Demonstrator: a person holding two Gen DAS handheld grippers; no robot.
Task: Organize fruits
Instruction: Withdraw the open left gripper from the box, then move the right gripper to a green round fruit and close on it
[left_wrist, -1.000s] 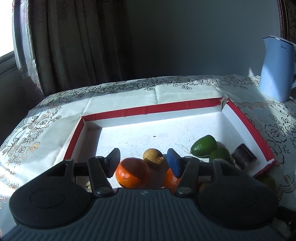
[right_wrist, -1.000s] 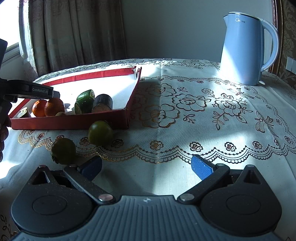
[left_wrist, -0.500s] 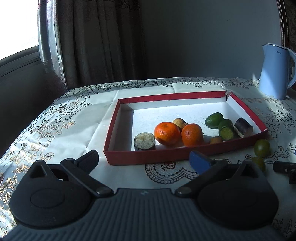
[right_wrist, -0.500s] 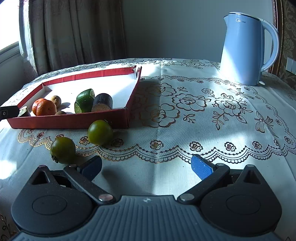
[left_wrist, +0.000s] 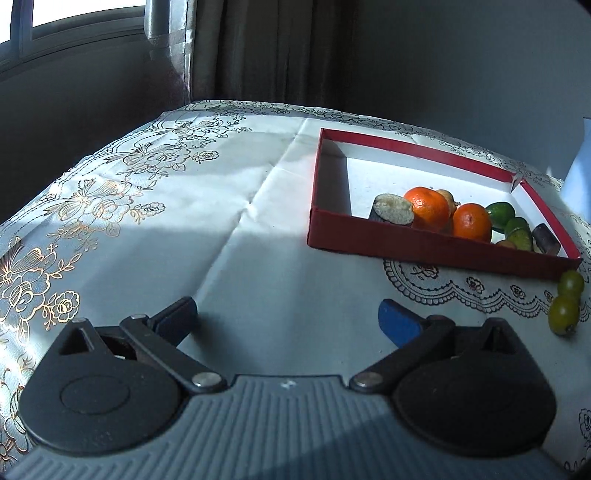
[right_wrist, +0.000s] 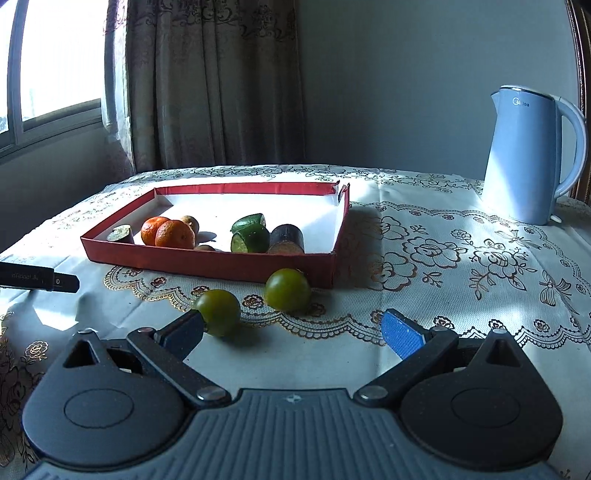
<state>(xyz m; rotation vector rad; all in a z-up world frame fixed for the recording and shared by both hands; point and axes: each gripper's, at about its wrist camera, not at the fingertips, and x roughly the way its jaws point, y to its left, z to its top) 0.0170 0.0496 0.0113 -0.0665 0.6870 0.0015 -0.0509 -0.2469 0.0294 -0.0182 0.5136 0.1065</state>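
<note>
A red box (right_wrist: 207, 263) (left_wrist: 424, 246) with a white floor holds two oranges (right_wrist: 173, 233) (left_wrist: 428, 206), green lime pieces (right_wrist: 251, 236) (left_wrist: 517, 230), a small brown fruit and dark cut pieces (right_wrist: 286, 239). Two green round fruits (right_wrist: 288, 288) (right_wrist: 218, 311) lie on the tablecloth in front of the box, also seen in the left wrist view (left_wrist: 563, 314). My right gripper (right_wrist: 291, 332) is open just short of them, its left finger beside the nearer fruit. My left gripper (left_wrist: 288, 319) is open over bare cloth, left of the box, with nothing between its fingers.
A light blue electric kettle (right_wrist: 524, 158) stands at the back right of the table. Curtains and a window fill the far left. The left gripper's tip (right_wrist: 37, 281) pokes in at the left of the right wrist view. The table edge curves away on the left.
My left gripper opened off the orange, which stays in the box, and drew back and left onto the cloth. My right gripper swung left toward the two green fruits.
</note>
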